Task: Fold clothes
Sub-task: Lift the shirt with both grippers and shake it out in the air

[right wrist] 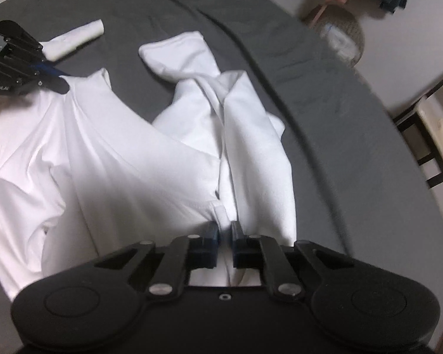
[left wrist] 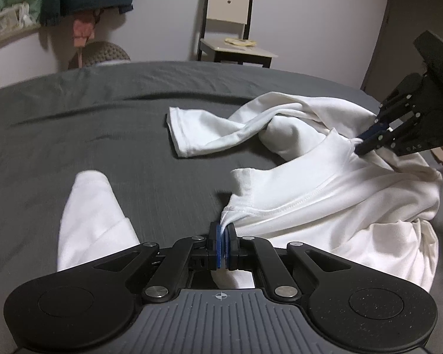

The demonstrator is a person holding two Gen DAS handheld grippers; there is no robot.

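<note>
Your left tongs (left wrist: pixel 223 230) pinch the white shirt (left wrist: pixel 325 194) at one end of its ribbed collar; your right tongs (right wrist: pixel 224 230) clamp a bunched fold at the collar's other end. That looks meant to lift the neckline and shake it flat. The shirt lies crumpled on the grey bed (left wrist: pixel 103 135), sleeves trailing beyond the collar.
</note>
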